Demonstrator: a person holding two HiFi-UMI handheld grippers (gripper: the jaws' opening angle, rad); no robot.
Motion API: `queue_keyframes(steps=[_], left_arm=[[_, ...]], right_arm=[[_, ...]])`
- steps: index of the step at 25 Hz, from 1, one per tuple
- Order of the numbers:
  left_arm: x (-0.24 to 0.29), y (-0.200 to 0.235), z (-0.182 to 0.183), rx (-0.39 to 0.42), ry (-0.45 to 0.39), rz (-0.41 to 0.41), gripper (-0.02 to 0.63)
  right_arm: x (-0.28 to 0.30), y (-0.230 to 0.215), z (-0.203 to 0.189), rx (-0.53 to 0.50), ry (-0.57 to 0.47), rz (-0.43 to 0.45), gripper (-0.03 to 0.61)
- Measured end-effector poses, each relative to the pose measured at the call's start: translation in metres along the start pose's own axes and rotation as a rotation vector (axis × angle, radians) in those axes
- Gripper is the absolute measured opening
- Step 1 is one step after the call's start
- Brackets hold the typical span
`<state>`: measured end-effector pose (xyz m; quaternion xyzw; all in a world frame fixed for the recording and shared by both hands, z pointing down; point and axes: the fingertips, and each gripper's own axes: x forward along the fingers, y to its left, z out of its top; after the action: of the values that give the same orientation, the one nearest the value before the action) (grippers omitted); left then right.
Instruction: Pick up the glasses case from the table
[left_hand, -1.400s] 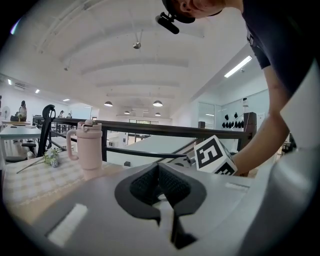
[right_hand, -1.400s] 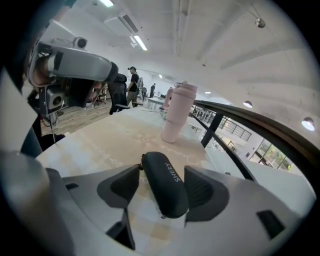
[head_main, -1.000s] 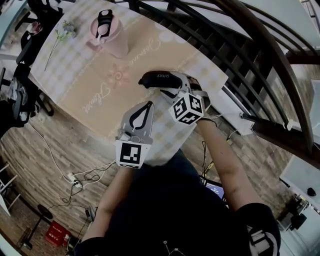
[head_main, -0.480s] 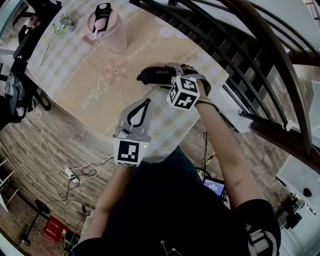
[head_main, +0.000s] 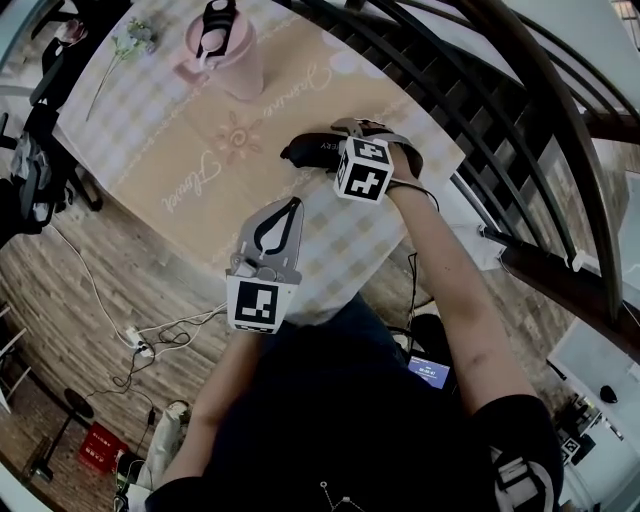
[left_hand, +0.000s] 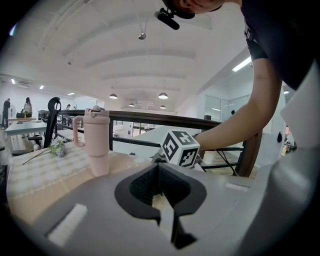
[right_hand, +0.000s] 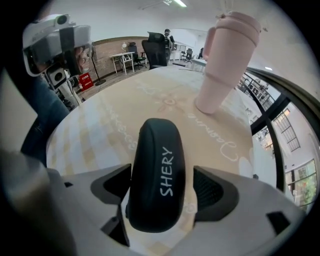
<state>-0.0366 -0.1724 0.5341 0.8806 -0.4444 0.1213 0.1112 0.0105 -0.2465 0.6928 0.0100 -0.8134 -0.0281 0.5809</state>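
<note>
Jaws of the right gripper (right_hand: 162, 189), having just been opening wide, are straddling the glasses case (right_hand: 156, 150), which is lying on the bench (right_hand: 95, 132) between them, untouched, so closing can grip its sides. Left gripper (head_main: 291, 207) is idling, jaws together, empty.

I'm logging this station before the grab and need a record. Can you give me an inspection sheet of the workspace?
Surface: table under a checked beige cloth with script lettering.
Job's things: black glasses case lying on the cloth.
Clutter: pink tumbler; flower sprig; both apart from the case.
Grippers: right gripper open, jaws just opened wider, straddling the case; left gripper shut, empty, near the table's edge.
Cables: power strip with cords on the floor.
Surroundings: dark railing beside the table; wood-pattern floor.
</note>
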Motion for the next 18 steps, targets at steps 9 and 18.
queue_keyframes(steps=[9, 18], left_arm=[[-0.007, 0.005, -0.005, -0.013, 0.008, 0.023, 0.012], [-0.015, 0.005, -0.008, -0.044, 0.021, 0.043, 0.012]], right_arm=[[0.010, 0.002, 0.000, -0.009, 0.041, 0.116, 0.351], [0.018, 0.004, -0.002, 0.007, 0.086, 0.192, 0.351]])
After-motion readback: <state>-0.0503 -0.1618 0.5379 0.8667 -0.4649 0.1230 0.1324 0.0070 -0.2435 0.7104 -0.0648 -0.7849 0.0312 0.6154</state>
